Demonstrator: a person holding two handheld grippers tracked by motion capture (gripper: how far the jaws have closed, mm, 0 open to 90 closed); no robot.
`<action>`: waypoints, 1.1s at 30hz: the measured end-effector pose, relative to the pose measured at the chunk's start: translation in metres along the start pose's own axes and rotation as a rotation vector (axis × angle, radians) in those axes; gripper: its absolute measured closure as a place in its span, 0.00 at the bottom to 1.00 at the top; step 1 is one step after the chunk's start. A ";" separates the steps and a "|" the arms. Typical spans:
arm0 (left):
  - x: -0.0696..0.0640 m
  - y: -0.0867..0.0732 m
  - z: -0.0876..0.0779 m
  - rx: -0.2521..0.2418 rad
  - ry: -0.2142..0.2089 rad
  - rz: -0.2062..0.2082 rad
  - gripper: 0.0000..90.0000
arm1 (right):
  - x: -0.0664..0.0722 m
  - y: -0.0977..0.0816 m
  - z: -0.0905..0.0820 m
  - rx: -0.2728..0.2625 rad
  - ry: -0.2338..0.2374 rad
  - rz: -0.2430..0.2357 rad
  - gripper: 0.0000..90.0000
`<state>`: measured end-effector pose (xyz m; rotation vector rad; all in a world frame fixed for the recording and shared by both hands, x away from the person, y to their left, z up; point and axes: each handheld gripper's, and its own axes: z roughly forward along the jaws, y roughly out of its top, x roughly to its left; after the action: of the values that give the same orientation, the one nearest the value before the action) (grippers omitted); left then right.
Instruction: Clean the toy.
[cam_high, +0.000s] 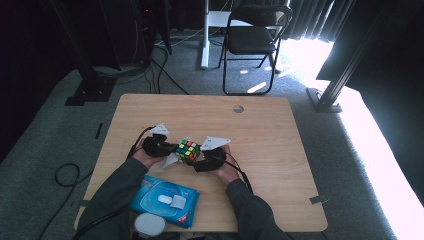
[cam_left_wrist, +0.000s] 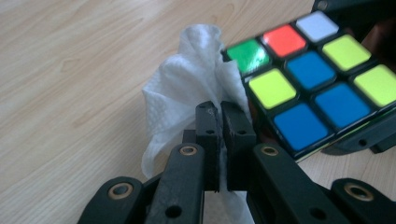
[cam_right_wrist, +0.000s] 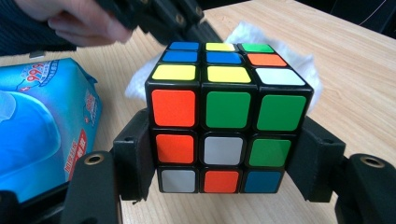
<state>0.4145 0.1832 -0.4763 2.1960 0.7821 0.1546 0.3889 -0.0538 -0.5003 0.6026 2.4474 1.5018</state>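
Note:
A scrambled puzzle cube (cam_high: 187, 149) is held just above the wooden table (cam_high: 260, 135), between the two hands. My right gripper (cam_right_wrist: 224, 154) is shut on the cube (cam_right_wrist: 224, 116), one jaw pressed on each side of its lower rows. My left gripper (cam_left_wrist: 222, 109) is shut on a crumpled white wipe (cam_left_wrist: 187, 88). The wipe lies against the side of the cube (cam_left_wrist: 317, 88), at the edge by the green and yellow stickers. In the high view the left gripper (cam_high: 167, 149) sits left of the cube and the right gripper (cam_high: 202, 159) right of it, with the wipe (cam_high: 171, 159) poking out below.
A blue pack of wet wipes (cam_high: 165, 200) lies near the table's front edge, in front of the hands. A round grey object (cam_high: 149, 225) sits at the edge beside it. A cable hole (cam_high: 238, 108) is at the far side. A folding chair (cam_high: 252, 40) stands beyond the table.

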 end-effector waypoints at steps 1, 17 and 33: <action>-0.001 0.000 0.001 0.004 0.001 0.002 0.96 | -0.001 0.000 -0.001 -0.004 -0.001 0.000 0.38; -0.009 -0.001 0.008 0.026 0.060 0.048 0.96 | -0.009 0.010 -0.008 -0.045 -0.098 0.076 0.38; -0.019 0.002 0.007 0.002 0.051 0.080 0.96 | -0.011 0.023 -0.004 -0.094 -0.138 0.135 0.38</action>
<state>0.4029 0.1671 -0.4769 2.2335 0.7232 0.2506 0.4028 -0.0528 -0.4785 0.8377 2.2600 1.5585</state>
